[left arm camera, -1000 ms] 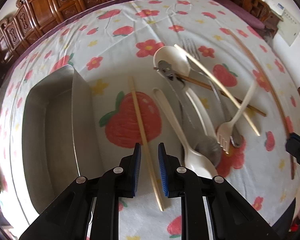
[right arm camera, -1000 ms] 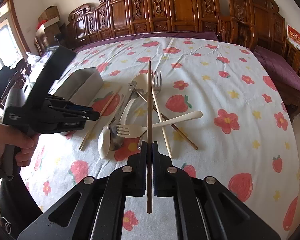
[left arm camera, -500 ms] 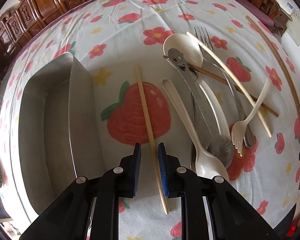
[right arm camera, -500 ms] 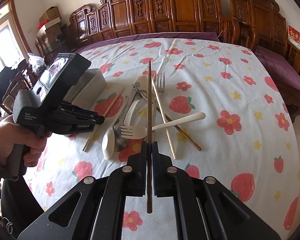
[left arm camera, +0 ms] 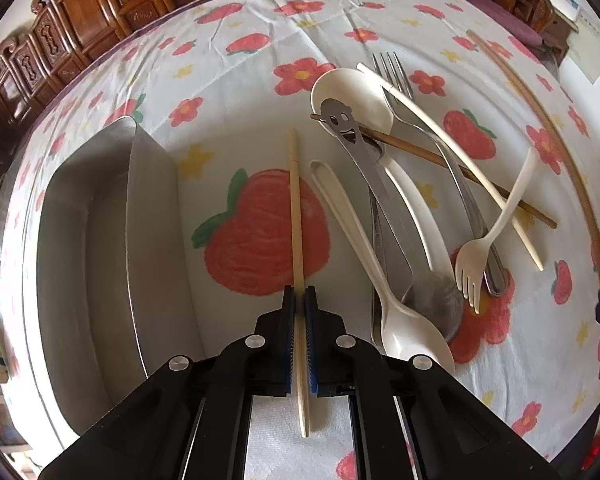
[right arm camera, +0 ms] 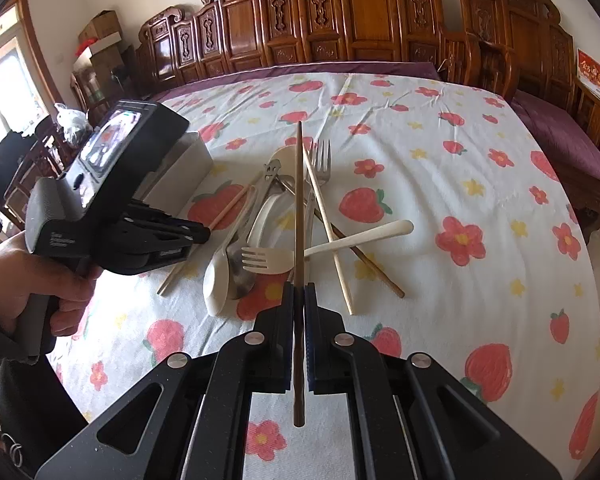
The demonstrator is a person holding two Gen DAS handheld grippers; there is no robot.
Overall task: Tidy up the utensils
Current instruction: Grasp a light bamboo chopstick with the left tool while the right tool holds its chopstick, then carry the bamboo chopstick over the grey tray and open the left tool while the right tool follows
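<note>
A: Which step is this?

B: The pick-up. The left tongs (left arm camera: 299, 295) are clamped tight on a pale chopstick (left arm camera: 296, 216) that lies flat on the flowered worktop (left arm camera: 236, 60), just beside the metal tray (left arm camera: 152, 240). The right tongs (right arm camera: 299, 294) are squeezed on a dark chopstick (right arm camera: 299, 200), held in the air above the heap.

A: And the next move?

B: I'd judge a lift, then a short carry sideways into the tray. The stick is long, so it should go in lengthwise along the tray.

A: Anything in the way?

B: The tray's near wall stands tall, so the stick must clear it. Close on the other side lies a white spoon (left arm camera: 364, 256); beyond it a steel spoon (left arm camera: 384, 216), a white fork (left arm camera: 496, 236) and a steel fork (left arm camera: 428, 128), crossed by two more chopsticks. Those need sorting afterwards.
</note>
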